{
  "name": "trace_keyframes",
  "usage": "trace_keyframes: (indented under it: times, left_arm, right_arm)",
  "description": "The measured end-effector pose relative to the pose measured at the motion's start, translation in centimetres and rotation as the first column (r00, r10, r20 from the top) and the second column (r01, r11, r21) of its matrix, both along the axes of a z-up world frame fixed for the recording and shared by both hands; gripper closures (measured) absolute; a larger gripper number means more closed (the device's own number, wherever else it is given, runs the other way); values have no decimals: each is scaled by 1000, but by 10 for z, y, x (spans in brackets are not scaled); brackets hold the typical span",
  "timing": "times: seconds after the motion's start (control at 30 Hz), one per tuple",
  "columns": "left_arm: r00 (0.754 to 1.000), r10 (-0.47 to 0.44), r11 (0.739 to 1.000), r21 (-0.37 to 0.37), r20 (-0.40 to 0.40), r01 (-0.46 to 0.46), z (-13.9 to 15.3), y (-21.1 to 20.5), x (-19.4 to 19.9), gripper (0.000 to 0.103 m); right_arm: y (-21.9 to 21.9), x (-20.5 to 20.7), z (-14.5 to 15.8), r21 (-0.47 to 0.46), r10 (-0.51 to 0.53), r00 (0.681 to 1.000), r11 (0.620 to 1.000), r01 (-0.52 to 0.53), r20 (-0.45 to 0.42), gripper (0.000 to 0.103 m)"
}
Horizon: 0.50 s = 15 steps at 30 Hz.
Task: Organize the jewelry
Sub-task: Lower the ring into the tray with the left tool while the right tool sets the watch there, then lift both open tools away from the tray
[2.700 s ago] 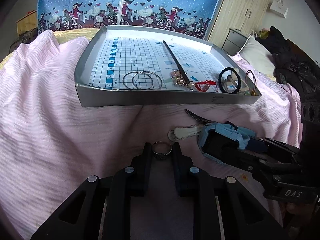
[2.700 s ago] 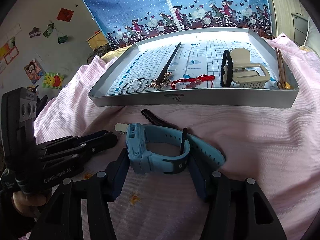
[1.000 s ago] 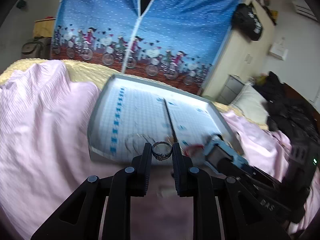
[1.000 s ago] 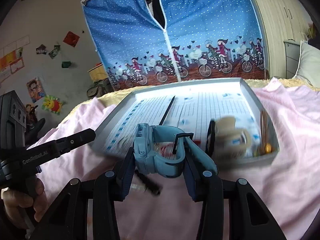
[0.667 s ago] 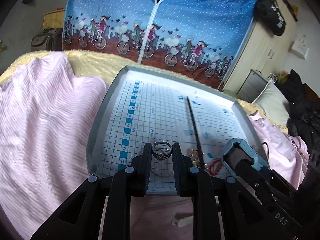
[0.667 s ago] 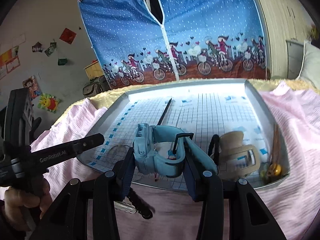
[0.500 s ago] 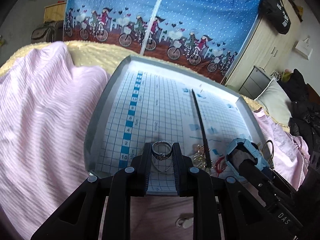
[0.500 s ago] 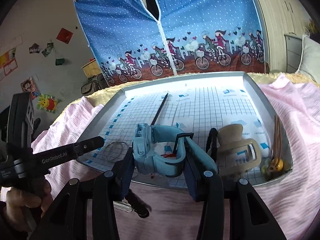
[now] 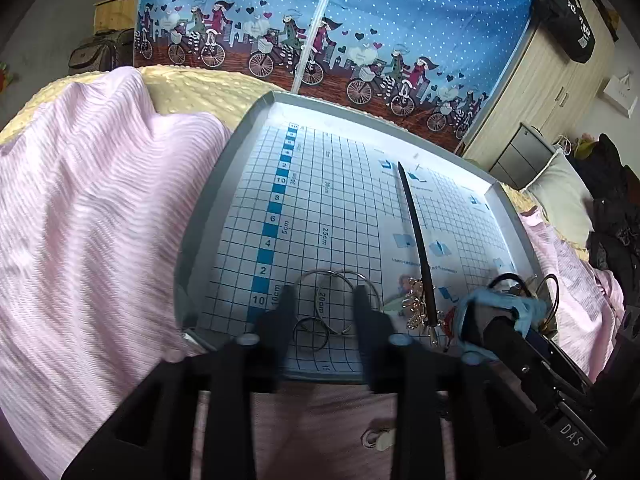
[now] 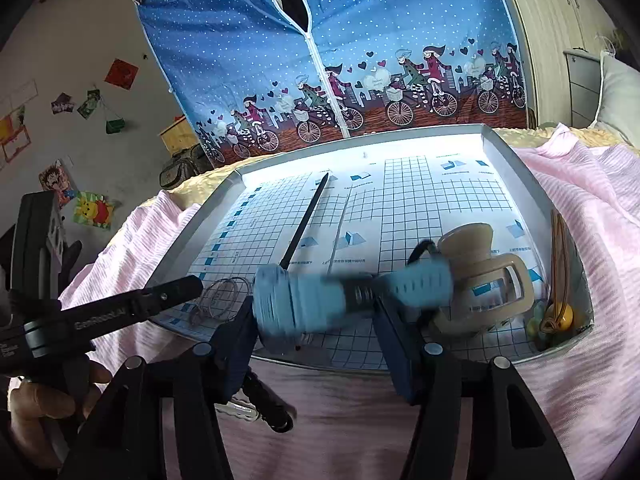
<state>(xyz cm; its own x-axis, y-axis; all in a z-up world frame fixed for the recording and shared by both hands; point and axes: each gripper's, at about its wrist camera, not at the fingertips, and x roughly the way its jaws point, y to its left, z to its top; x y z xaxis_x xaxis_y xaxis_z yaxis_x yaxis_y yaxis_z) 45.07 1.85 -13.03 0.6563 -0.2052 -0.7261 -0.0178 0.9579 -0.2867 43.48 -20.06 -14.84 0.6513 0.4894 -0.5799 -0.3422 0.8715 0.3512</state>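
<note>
You're at the drop-off step: both grippers sit over the near edge of the tray (image 9: 208, 216) on the bed. Your left gripper (image 9: 322, 312) has its fingers spread, and the small ring (image 9: 311, 330) lies on the grid just beside the big hoops (image 9: 340, 300). Half a second ago it was still pinched between them. Your right gripper (image 10: 316, 320) has parted too, with the blue watch (image 10: 344, 292) blurred, seemingly dropping, where earlier it was clamped. Next, back out and go for the bits left on the pink blanket (image 9: 88, 216).
</note>
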Motion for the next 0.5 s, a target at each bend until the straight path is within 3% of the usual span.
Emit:
trace_keyframes:
  times: [0.13, 0.2, 0.3, 0.4, 0.5]
  left_arm:
    - [999, 22, 1000, -10, 32, -22, 12, 5, -11, 58]
    - [998, 34, 999, -8, 53, -33, 22, 7, -18, 36]
    - [992, 59, 998, -28, 112, -56, 40, 14, -37, 19]
    - [983, 85, 995, -55, 161, -77, 57, 20, -57, 2]
    - [967, 111, 993, -65, 231, -99, 74, 22, -83, 2]
  right_arm:
    - [-6, -4, 5, 8, -27, 1000, 1000, 27, 10, 43]
    - [-11, -10, 12, 33, -39, 999, 999, 38, 37, 39]
    - [-16, -20, 27, 56, -46, 996, 998, 41, 83, 26]
    - [-20, -36, 45, 59, -54, 989, 997, 47, 136, 21]
    - [-26, -57, 61, 69, -79, 978, 995, 67, 191, 0]
